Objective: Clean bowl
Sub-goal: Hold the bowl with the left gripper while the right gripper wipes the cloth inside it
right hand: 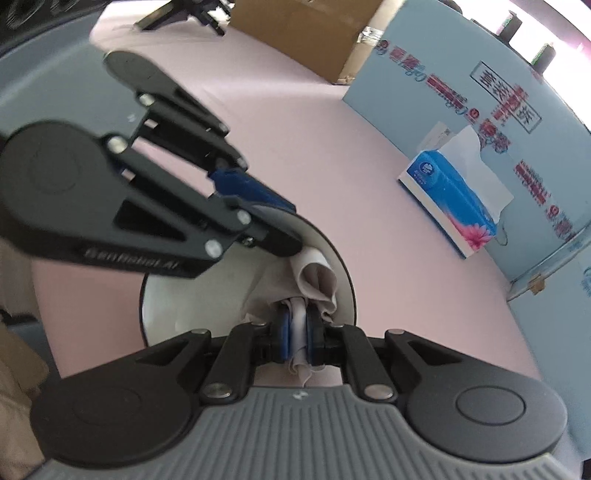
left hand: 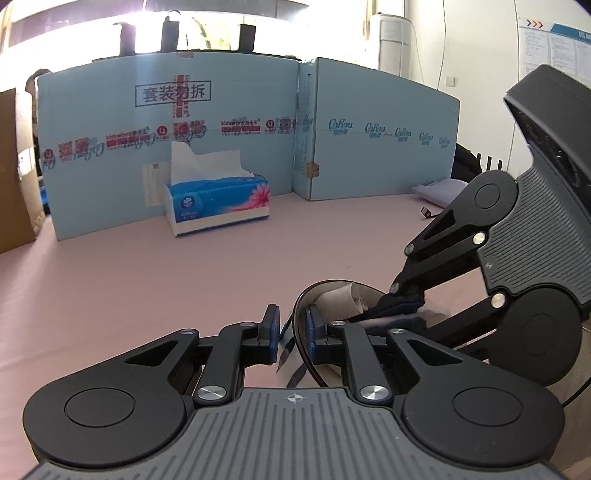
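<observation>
A bowl (left hand: 325, 283), dark outside and white inside (right hand: 166, 314), sits on the pink table. My left gripper (left hand: 292, 325) is shut on its rim, one blue pad outside and one inside; in the right wrist view the left gripper (right hand: 266, 216) comes in from the left and clamps the far rim. My right gripper (right hand: 299, 332) is shut on a crumpled white tissue (right hand: 317, 277) and points down into the bowl. In the left wrist view the right gripper (left hand: 391, 306) reaches in from the right, with the tissue (left hand: 340, 295) bunched against the inner wall.
A blue tissue box (left hand: 218, 203) (right hand: 450, 206) with a sheet sticking up stands by the light-blue cardboard wall (left hand: 258, 110). A brown cardboard box (right hand: 303, 33) sits at the table's far side. A pale cloth (left hand: 439, 192) lies at the back right.
</observation>
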### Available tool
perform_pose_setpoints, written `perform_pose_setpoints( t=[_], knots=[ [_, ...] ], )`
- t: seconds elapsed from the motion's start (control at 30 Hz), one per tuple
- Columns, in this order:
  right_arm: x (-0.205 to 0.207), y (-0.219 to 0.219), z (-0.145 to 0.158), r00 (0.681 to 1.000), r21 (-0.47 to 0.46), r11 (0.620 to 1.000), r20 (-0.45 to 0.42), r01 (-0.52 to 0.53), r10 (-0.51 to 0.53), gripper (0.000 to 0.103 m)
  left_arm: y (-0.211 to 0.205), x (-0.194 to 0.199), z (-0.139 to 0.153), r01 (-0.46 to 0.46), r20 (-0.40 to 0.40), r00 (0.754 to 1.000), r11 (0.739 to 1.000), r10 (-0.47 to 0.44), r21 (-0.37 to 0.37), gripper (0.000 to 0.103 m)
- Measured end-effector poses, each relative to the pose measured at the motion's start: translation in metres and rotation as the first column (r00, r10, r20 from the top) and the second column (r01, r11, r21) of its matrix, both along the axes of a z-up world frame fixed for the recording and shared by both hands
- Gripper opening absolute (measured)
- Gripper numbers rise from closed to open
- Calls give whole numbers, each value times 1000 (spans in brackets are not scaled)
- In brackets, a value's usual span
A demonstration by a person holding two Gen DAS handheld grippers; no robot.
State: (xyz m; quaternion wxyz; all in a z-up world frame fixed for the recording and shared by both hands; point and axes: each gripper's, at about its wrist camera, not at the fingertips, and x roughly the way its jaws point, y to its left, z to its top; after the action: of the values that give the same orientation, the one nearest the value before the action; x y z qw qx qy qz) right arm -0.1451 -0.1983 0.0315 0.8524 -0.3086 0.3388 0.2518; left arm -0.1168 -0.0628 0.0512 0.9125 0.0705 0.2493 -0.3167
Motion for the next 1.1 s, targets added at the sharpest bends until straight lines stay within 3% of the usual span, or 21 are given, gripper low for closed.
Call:
perform_pose_setpoints(
  t=[0.17, 0.47, 0.9, 0.97, 1.1],
  knots=[
    [7, 3, -5, 1000, 46, 999, -16, -5, 6, 10, 1, 3, -1, -3, -7, 1000, 1000, 3, 0, 18],
    [10, -11, -1, 991, 186, 983, -137, 13, 13, 12, 0, 3, -2, -7, -10, 1000, 1000, 7, 4, 18],
    [8, -18, 1, 963, 263, 965, -265, 20, 52, 12, -4, 6, -4, -1, -1, 1000, 1000, 1, 22, 19],
    [10, -20, 1, 961, 259, 965, -272, 32, 41, 12, -4, 7, -5, 1, -2, 1000, 1000, -1, 29, 19],
    [8, -17, 1, 974, 166, 986, -224, 22, 16, 12, -4, 6, -5, 9, 0, 1000, 1000, -9, 26, 18]
  ],
)
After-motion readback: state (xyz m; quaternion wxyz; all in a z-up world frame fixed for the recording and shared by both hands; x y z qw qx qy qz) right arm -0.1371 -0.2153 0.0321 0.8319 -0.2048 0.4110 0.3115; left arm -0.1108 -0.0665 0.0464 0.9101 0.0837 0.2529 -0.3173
